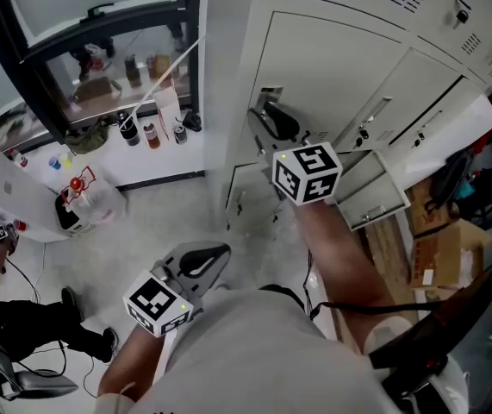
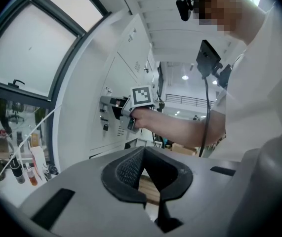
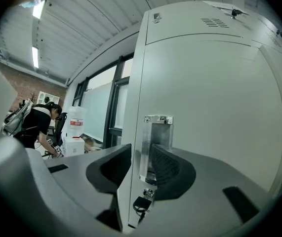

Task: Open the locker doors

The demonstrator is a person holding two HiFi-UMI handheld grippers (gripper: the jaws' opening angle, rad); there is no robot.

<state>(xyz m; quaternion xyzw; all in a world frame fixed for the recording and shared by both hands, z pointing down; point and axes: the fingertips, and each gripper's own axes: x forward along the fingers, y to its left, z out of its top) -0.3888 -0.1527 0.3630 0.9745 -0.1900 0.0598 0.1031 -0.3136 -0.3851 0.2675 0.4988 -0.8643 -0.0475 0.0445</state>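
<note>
Your right gripper point(image 3: 141, 151) is clenched on the handle point(image 3: 156, 137) of a pale grey locker door point(image 3: 215, 107). The upright metal handle sits between the two jaws, close to the door's left edge. The ribbed pad of the right-hand jaw presses against the handle, and the left-hand jaw wraps around the far side of the door edge. A small dark lock fitting point(image 3: 141, 202) hangs just below the jaws, under the handle. Left of the jaws and beyond the door edge are a dark-framed window point(image 3: 99, 107) and a white water jug point(image 3: 75, 127). Further left, a person in dark clothes point(image 3: 39, 125) is bending over.

From the head view, this gripper is up against the locker bank at the end of your outstretched forearm. A lower locker door point(image 1: 375, 198) hangs swung open just to the right of its marker cube point(image 1: 308, 172).

Your left gripper point(image 2: 143, 152) is closed with its tips touching and nothing between them. It is held low by your body, well apart from the lockers. The lockers and your right gripper lie ahead of its jaws.
</note>
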